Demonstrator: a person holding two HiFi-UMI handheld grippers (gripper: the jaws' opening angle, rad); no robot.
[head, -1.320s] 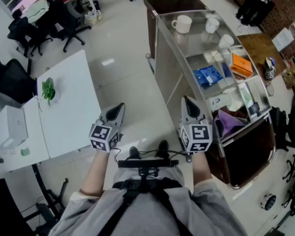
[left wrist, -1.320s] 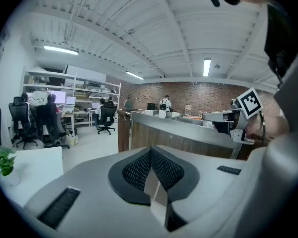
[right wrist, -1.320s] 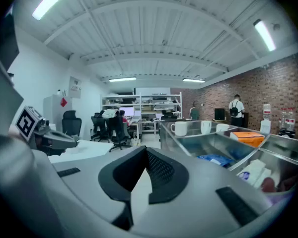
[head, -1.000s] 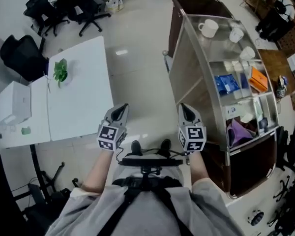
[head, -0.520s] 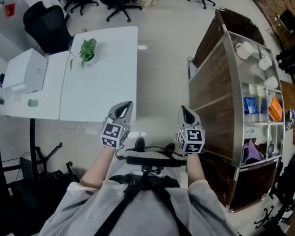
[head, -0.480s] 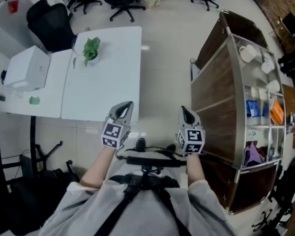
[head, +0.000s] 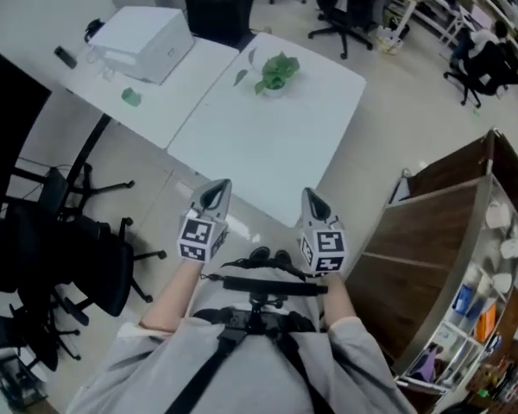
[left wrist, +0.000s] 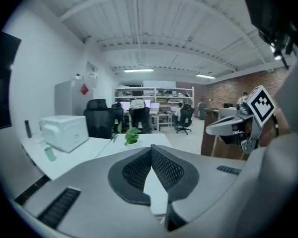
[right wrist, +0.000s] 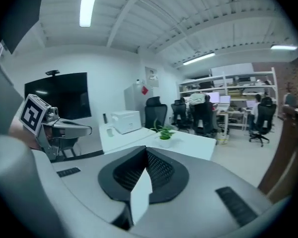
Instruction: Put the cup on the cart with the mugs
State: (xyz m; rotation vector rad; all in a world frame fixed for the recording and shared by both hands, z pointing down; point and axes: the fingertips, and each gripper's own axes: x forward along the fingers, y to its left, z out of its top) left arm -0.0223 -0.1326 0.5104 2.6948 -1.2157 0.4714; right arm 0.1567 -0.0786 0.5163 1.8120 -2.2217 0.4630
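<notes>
A small green cup (head: 131, 97) stands on the white table (head: 268, 145) beside a white box (head: 142, 31). It also shows in the left gripper view as the cup (left wrist: 49, 154) and in the right gripper view as the cup (right wrist: 112, 131). The brown cart (head: 440, 257) with white mugs (head: 499, 217) on its top shelf is at the right edge. My left gripper (head: 216, 193) and right gripper (head: 313, 202) are held side by side at waist height, short of the table's near corner. Both are shut with nothing in them, far from the cup.
A potted plant (head: 276, 72) sits mid-table. Black office chairs (head: 78, 266) stand at the left, and more chairs (head: 354, 7) and desks lie beyond the table. Open floor lies between table and cart. People sit at desks far off.
The view has swung left from the cart to the white tables; the cart has slid to the right edge. Both grippers stay shut and level in front of the body.
</notes>
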